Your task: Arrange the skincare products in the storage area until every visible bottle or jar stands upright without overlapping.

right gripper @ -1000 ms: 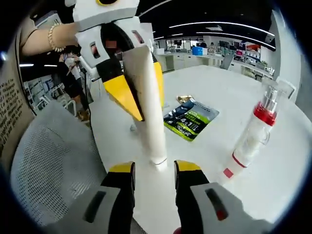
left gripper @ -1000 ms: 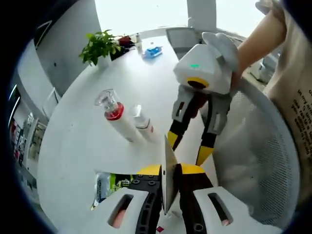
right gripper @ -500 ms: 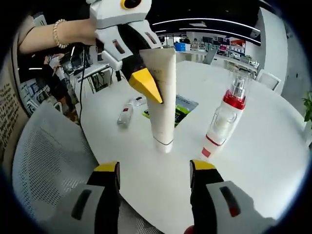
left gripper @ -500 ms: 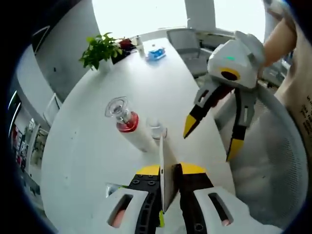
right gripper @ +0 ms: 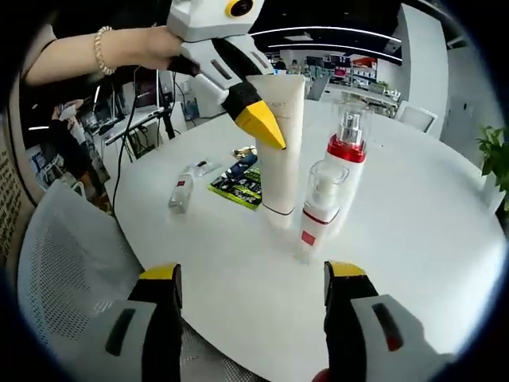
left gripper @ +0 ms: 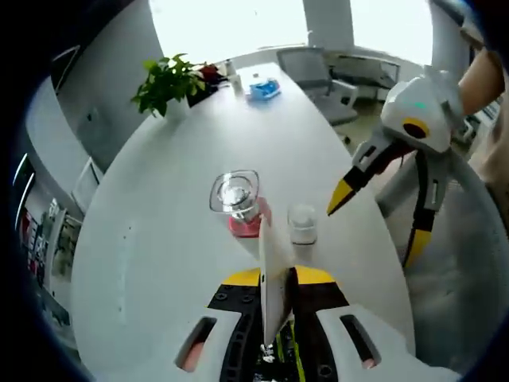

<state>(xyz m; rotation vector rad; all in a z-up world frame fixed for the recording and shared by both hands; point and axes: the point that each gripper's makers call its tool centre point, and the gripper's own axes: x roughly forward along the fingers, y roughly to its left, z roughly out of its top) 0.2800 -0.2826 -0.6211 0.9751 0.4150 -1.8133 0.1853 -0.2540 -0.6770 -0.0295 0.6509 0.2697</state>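
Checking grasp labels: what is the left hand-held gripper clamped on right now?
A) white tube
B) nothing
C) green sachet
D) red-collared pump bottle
A: in the right gripper view the left hand-held gripper pinches the top of the white tube, which stands cap-down on the table.

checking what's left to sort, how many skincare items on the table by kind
Tube, held upright by the left tool: 1 white tube
Pump bottles with clear caps, upright: 2, tall bottle and short bottle
Small bottle lying down: 1 small bottle
Flat sachet: 1 green sachet
Total: 5
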